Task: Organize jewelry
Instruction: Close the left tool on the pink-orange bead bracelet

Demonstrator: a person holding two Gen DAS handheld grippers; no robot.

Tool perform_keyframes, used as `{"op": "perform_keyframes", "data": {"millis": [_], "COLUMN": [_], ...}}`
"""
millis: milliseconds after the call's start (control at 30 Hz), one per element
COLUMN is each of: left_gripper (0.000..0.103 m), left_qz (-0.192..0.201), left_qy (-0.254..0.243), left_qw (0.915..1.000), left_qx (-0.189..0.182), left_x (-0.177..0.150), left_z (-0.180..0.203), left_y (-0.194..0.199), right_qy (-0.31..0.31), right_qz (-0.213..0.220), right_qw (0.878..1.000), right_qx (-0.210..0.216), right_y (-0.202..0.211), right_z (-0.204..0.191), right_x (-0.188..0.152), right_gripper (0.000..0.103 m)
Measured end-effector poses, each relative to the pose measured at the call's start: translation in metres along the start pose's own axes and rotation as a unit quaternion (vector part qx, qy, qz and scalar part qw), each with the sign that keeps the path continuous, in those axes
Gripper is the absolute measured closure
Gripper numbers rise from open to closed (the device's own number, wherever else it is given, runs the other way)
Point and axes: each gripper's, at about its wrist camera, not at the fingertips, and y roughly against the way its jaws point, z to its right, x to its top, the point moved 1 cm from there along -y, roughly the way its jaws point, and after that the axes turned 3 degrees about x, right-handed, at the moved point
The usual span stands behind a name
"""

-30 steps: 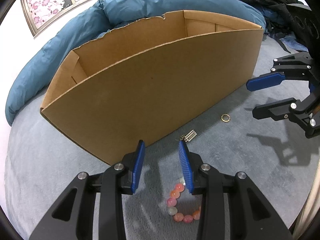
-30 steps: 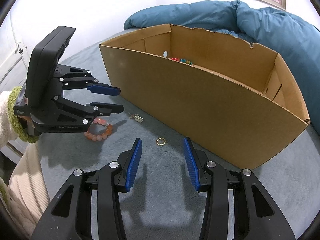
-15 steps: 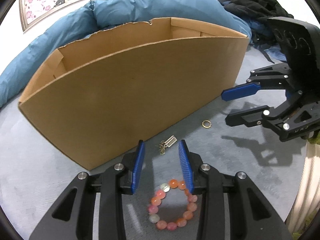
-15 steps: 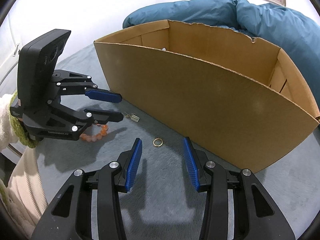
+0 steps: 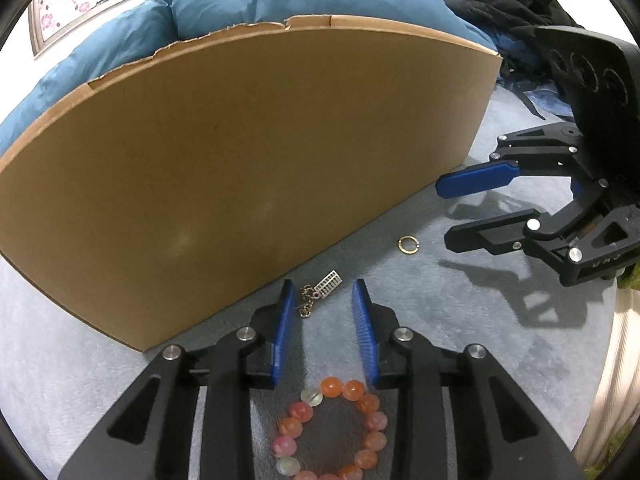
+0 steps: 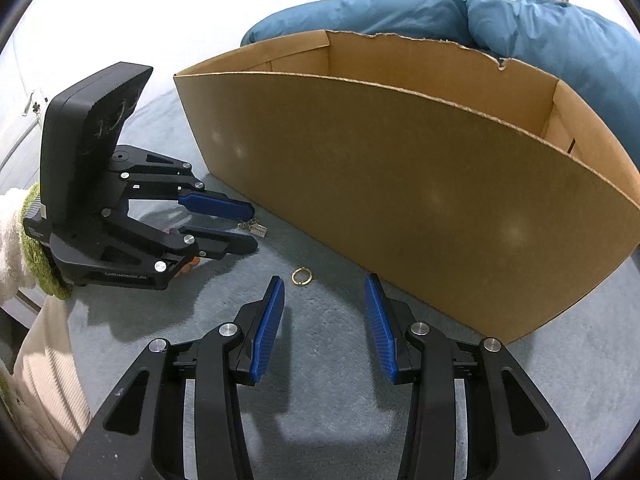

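Small silver abacus-shaped charm [image 5: 329, 285] on a short chain, lying on grey carpet beside the cardboard box [image 5: 224, 184], left gripper [image 5: 323, 300] closing around it, pads not touching, right gripper [image 6: 325, 298] spread, empty.

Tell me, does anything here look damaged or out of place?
Yes. The cardboard box has a ragged, torn top edge along its back wall. Three jewelry pieces lie loose on the grey cover outside it: a gold ring, a small charm on a chain, and a pink bead bracelet.
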Motion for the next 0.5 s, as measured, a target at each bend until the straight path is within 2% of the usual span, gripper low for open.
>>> {"op": "perform_keyframes", "data": {"millis": [500], "left_gripper": [0.076], "left_qz": [-0.015], "left_qy": [0.003], "left_qw": [0.9998], "left_qx": [0.008], "left_x": [0.008], "left_z": [0.001], "left_y": [-0.013], "right_qy": [-0.006], "right_qz": [0.0], "right_qw": [1.0], "right_qx": [0.003], "right_y": [-0.003], "right_z": [0.002], "right_x": [0.003], "right_gripper": [0.063]}}
